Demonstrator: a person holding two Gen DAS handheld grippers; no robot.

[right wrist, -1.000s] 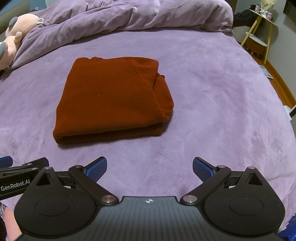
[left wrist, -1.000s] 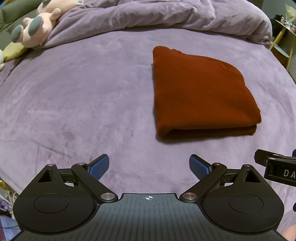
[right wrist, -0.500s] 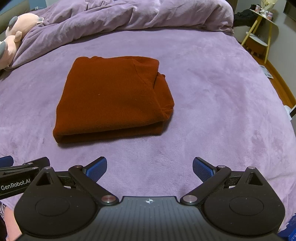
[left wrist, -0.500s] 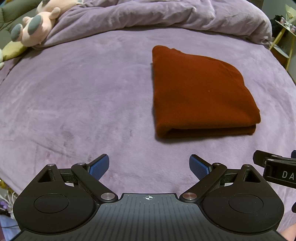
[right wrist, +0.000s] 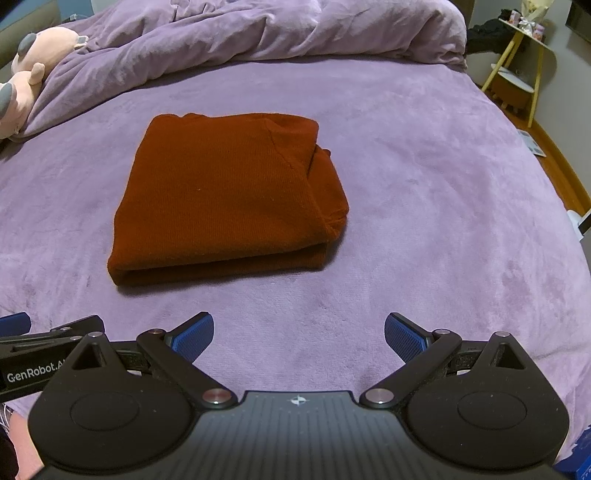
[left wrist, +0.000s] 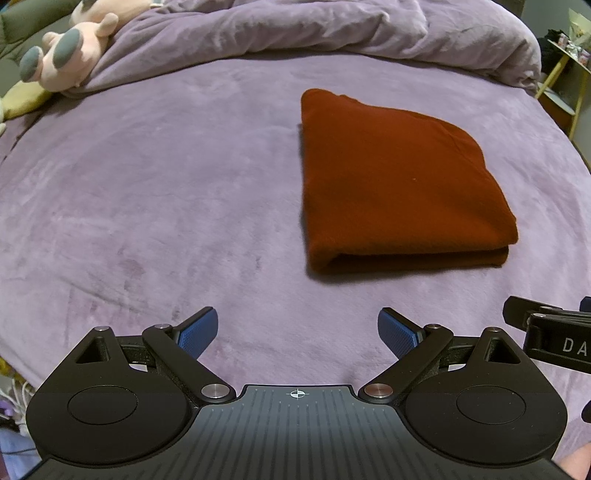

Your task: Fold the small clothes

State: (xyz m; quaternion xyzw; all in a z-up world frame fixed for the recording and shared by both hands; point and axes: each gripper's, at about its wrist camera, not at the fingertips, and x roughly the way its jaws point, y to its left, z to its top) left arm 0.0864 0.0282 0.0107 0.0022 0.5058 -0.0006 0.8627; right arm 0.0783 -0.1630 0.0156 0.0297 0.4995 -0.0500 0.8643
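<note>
A rust-red garment (left wrist: 399, 184) lies folded into a compact rectangle on the purple bed; it also shows in the right wrist view (right wrist: 225, 199). My left gripper (left wrist: 298, 332) is open and empty, near the bed's front edge, left of and in front of the garment. My right gripper (right wrist: 299, 336) is open and empty, in front of and right of the garment. Neither touches the cloth. Part of the right gripper shows at the left view's right edge (left wrist: 550, 332), and the left gripper at the right view's left edge (right wrist: 40, 350).
The purple bedspread (left wrist: 147, 206) covers the bed. A bunched purple duvet (right wrist: 258, 33) lies along the far side. A pink plush toy (left wrist: 70, 55) sits at the far left. A yellow-legged side table (right wrist: 521, 59) stands off the bed's right.
The views have shifted very slightly; the garment and both grippers stay essentially as they were.
</note>
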